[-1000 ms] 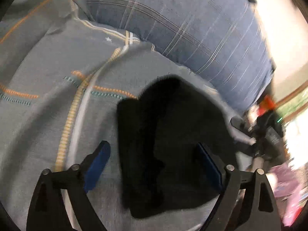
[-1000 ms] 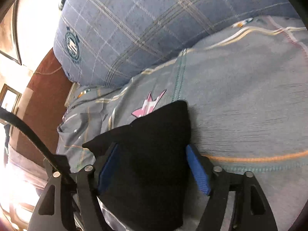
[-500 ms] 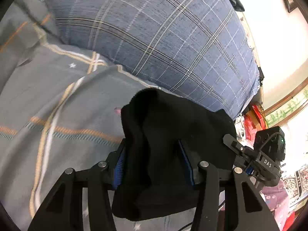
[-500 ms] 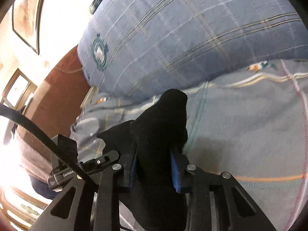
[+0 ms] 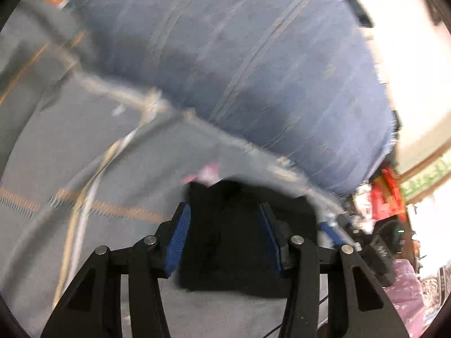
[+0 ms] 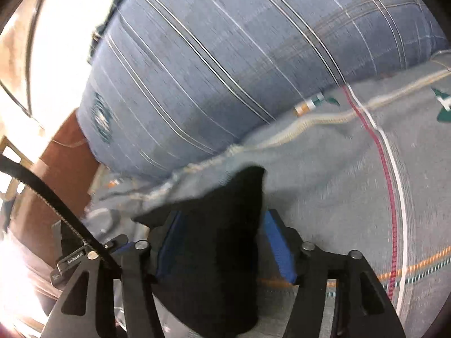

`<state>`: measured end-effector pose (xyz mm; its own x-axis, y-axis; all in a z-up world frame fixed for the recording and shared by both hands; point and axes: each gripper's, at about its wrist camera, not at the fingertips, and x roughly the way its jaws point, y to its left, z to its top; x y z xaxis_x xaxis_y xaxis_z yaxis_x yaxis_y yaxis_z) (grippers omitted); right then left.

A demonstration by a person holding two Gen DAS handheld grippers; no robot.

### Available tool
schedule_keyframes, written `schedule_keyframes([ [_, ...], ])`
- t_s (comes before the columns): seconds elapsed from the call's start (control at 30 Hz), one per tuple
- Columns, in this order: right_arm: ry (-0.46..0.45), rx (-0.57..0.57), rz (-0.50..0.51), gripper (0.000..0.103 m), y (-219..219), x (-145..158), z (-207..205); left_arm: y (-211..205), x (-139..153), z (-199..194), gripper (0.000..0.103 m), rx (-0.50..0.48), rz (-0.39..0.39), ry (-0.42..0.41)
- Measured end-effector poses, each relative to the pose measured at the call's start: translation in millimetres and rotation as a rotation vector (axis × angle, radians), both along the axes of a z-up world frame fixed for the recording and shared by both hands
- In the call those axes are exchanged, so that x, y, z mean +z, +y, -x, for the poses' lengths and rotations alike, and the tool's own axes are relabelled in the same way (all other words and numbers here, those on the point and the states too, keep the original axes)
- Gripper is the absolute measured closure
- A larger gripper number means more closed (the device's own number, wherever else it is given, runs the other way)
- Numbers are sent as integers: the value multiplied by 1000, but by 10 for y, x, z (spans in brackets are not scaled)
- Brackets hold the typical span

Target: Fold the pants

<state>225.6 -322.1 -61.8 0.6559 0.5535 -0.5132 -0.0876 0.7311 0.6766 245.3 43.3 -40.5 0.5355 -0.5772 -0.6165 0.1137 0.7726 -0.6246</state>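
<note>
The black pants (image 5: 248,242) lie bunched on a grey bed cover (image 5: 84,155) with stitched coloured lines, just in front of a large blue plaid pillow (image 5: 239,70). In the left wrist view the left tool (image 5: 224,225) has its blue pads pressed on either side of a thick fold of the dark cloth, so it grips the pants. In the right wrist view the right tool (image 6: 222,233) has just been opening: cloth is between its jaws and lies against the left pad, but the right pad stands clear of it, so it reads as open. The fabric looks soft, thick and limp, probably a knit or fleece; it sags and rumples rather than holding a crease, and seems light enough to lift by one pinch. It does not look slippery, so the ribbed pads should hold it well, though a pinch may catch only the top layer and let the rest slide out. The best hold is likely at an edge such as the waistband or a hem, both corners at once, so the cloth hangs flat before it is laid over.
</note>
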Motion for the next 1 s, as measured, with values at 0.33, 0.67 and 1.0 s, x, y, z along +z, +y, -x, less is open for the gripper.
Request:
schedule_keyframes([
  [0.33, 188, 55, -197, 33, 134, -350, -754, -575, -707, -803, 40, -25, -95, 165],
  [0.67, 67, 29, -185, 29, -38, -106, 23, -188, -211, -17, 40, 0, -109, 8],
  [1.0, 228, 214, -154, 29, 515, -702, 1461, 165, -408, 1272, 39, 87, -128, 21],
])
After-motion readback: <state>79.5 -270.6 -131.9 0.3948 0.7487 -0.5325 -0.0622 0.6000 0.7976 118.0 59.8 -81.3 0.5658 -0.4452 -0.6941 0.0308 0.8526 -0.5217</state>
